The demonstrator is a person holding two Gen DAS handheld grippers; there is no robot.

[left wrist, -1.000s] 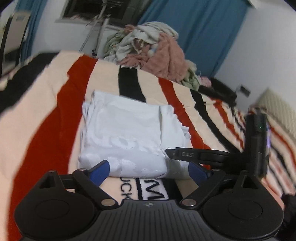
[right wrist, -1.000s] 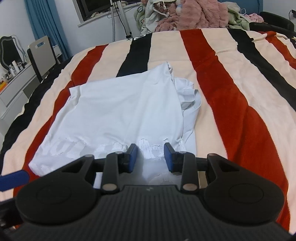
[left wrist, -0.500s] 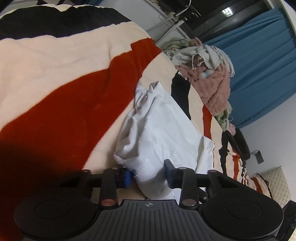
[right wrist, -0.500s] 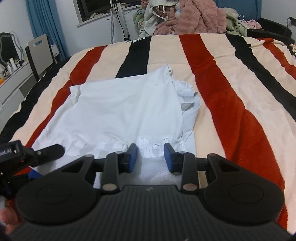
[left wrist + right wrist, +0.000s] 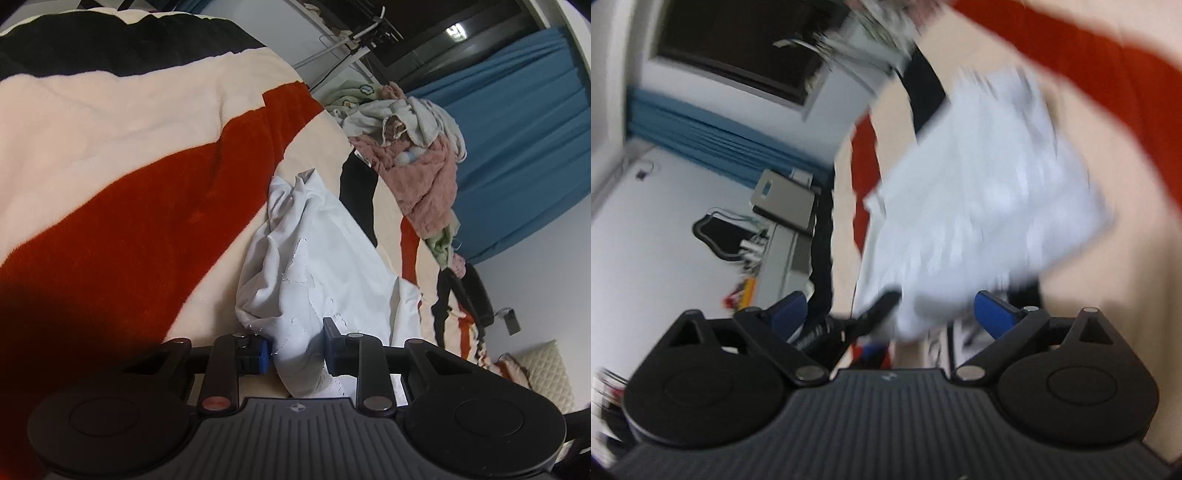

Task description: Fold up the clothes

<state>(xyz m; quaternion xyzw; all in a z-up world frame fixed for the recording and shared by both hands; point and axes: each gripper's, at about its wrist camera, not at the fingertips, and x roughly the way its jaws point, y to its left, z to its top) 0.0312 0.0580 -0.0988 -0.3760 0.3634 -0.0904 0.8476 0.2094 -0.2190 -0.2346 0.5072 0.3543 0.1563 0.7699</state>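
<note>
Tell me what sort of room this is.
Most likely a bedroom. A striped blanket covers what looks like a bed, a clothes pile is heaped at its far end, and blue curtains hang behind. The right view also shows a cluttered dresser.

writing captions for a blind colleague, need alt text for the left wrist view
The left gripper, its jaws closing, pinches a bunched edge of a white garment on a red, cream and black striped blanket. A heap of clothes sits behind, before blue curtains.
</note>
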